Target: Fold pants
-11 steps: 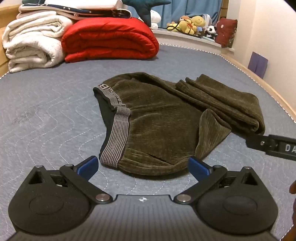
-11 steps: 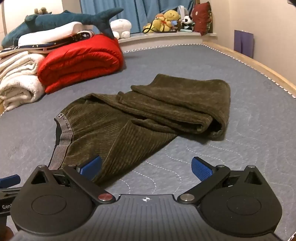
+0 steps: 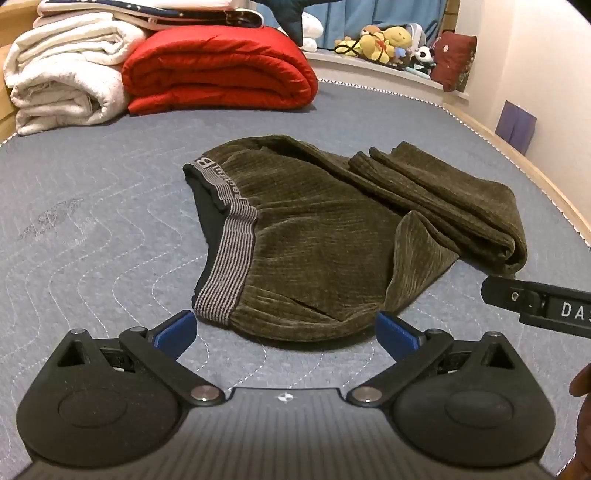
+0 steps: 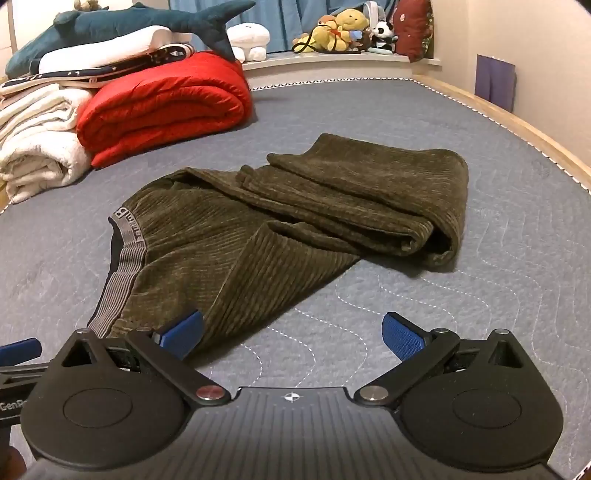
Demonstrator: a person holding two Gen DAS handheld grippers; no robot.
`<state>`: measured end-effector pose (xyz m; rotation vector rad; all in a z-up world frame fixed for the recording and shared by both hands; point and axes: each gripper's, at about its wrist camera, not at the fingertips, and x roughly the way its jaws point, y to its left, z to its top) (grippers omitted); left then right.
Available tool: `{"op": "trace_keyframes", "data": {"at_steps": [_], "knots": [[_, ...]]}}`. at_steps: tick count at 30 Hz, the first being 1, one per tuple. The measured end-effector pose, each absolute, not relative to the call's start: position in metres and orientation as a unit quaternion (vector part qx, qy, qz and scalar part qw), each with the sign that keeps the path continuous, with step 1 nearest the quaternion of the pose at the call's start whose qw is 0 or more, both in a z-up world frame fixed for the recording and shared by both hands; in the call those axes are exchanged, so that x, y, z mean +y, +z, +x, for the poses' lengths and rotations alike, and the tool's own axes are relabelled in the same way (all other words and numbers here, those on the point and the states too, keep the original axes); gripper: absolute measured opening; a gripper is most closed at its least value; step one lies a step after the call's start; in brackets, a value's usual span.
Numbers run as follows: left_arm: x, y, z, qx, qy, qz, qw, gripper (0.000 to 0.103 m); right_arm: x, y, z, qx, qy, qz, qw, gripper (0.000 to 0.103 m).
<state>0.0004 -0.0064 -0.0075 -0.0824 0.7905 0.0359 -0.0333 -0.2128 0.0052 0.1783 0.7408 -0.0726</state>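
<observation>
Olive ribbed pants [image 3: 325, 236] lie crumpled on the grey quilted mattress [image 3: 92, 229], striped grey waistband [image 3: 225, 266] to the left, legs folded back in a bundle [image 3: 461, 206] at the right. My left gripper [image 3: 286, 330] is open, its blue pads just short of the pants' near hem, touching nothing. In the right wrist view the pants [image 4: 295, 218] spread ahead and to the left. My right gripper [image 4: 293, 334] is open too; its left pad [image 4: 183, 334] sits at the edge of a leg flap, the right pad over bare mattress. Part of the right gripper [image 3: 539, 304] shows at the left view's right edge.
A rolled red quilt [image 3: 221, 70] and white blankets [image 3: 62, 74] are stacked at the mattress's far left. Soft toys [image 4: 340, 29] line a ledge at the back, with a shark plush [image 4: 122, 29] on the pile. A wooden bed rim [image 4: 524, 129] runs along the right.
Both views have shifted only slightly; the pants lie as before and both grippers stay open.
</observation>
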Motion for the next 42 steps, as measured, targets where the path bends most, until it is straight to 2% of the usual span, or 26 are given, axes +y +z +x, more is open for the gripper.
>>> {"op": "trace_keyframes", "data": {"at_steps": [10,19,42], "knots": [[-0.007,-0.003,0.003,0.381,0.045,-0.032,0.923,0.103,-0.220,0.005,-0.040,0.354,-0.043,0.078,0.931,0.102],[-0.007,0.034,-0.014,0.280,0.034,-0.025,0.959,0.103,-0.219,0.013,-0.044,0.342,-0.042,0.073,0.936,0.102],[0.009,0.029,0.007,0.353,0.036,-0.036,0.934,0.103,-0.215,0.010,-0.038,0.346,-0.043,0.060,0.935,0.102]]}}
